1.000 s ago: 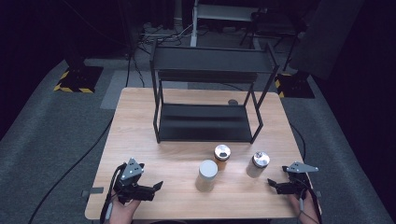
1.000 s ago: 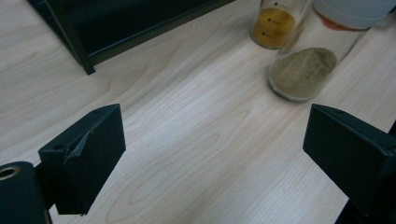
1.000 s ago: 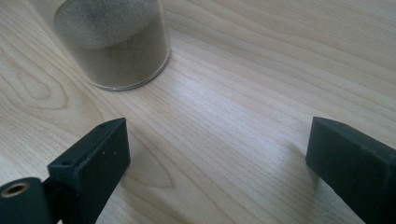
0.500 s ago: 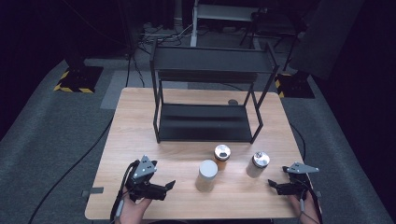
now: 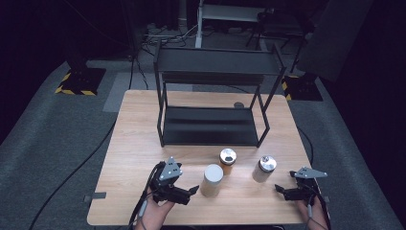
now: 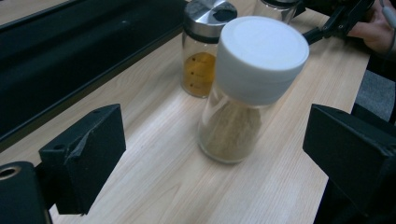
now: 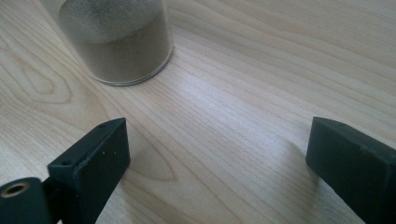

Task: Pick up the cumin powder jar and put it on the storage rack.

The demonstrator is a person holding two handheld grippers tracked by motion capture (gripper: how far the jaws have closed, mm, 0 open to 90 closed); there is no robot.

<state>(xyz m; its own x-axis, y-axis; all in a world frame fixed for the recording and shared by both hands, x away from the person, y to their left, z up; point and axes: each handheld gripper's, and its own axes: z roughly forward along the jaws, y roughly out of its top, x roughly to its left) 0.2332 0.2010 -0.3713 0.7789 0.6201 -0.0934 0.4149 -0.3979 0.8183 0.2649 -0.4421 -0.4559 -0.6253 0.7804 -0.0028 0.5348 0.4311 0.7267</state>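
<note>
A white-capped jar [image 6: 243, 93] stands ahead between the hand-held gripper's [image 6: 215, 154] spread jaws.

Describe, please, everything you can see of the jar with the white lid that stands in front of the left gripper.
The white-lidded jar is a small clear shaker, glass or plastic by its look, with a broad, smooth white cap. It is more than half full of a beige-brown powder. It stands upright on the wooden table, in front of the black shelf rack and beside a steel-capped jar of yellow spice. The left gripper points at it with open jaws and does not touch it.
</note>
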